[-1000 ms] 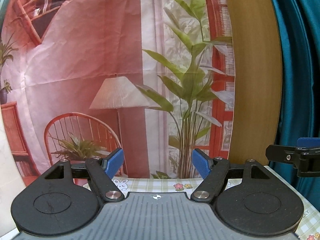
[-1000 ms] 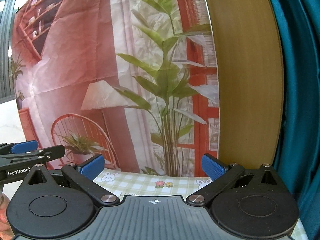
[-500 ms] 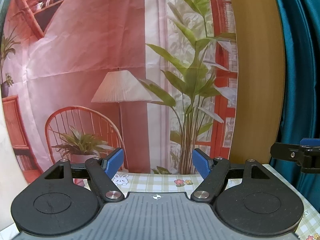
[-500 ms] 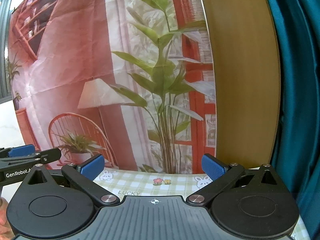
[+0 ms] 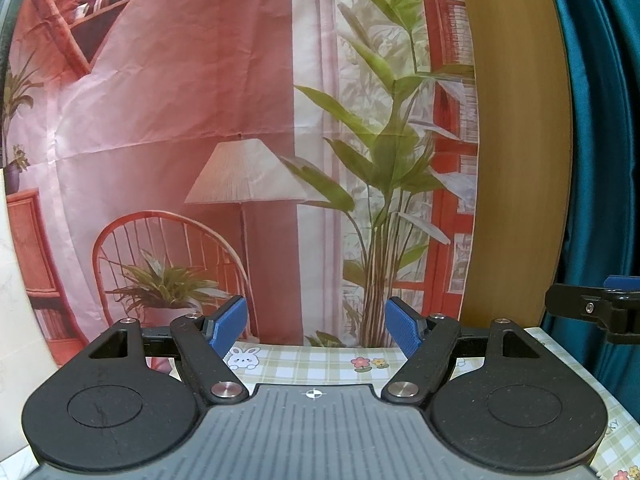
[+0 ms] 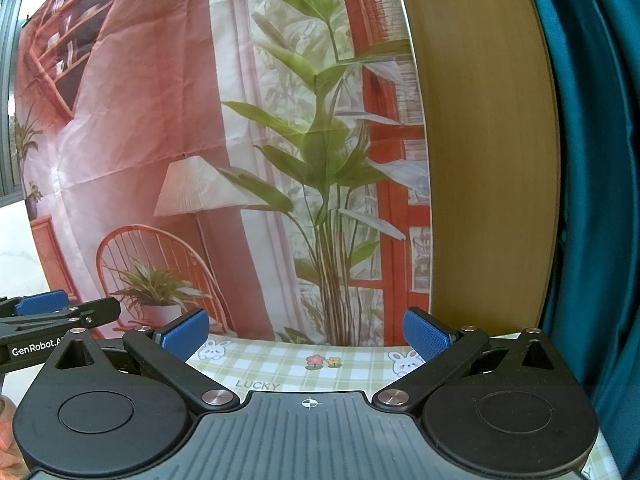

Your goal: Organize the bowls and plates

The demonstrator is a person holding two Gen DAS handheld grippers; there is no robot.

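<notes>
No plates or bowls show in either view. My left gripper is open and empty, its blue pads wide apart above the far edge of a green checked tablecloth. My right gripper is also open and empty over the same cloth. The right gripper's tip shows at the right edge of the left wrist view. The left gripper's tip shows at the left edge of the right wrist view. The two grippers are side by side, both pointing at the back wall.
A printed backdrop with a lamp, chair and plant hangs behind the table. A wooden panel and a teal curtain stand to the right. A white wall is at the left.
Both views have tilted down and shifted slightly, showing a little more of the tablecloth. Both grippers stay open and empty.
</notes>
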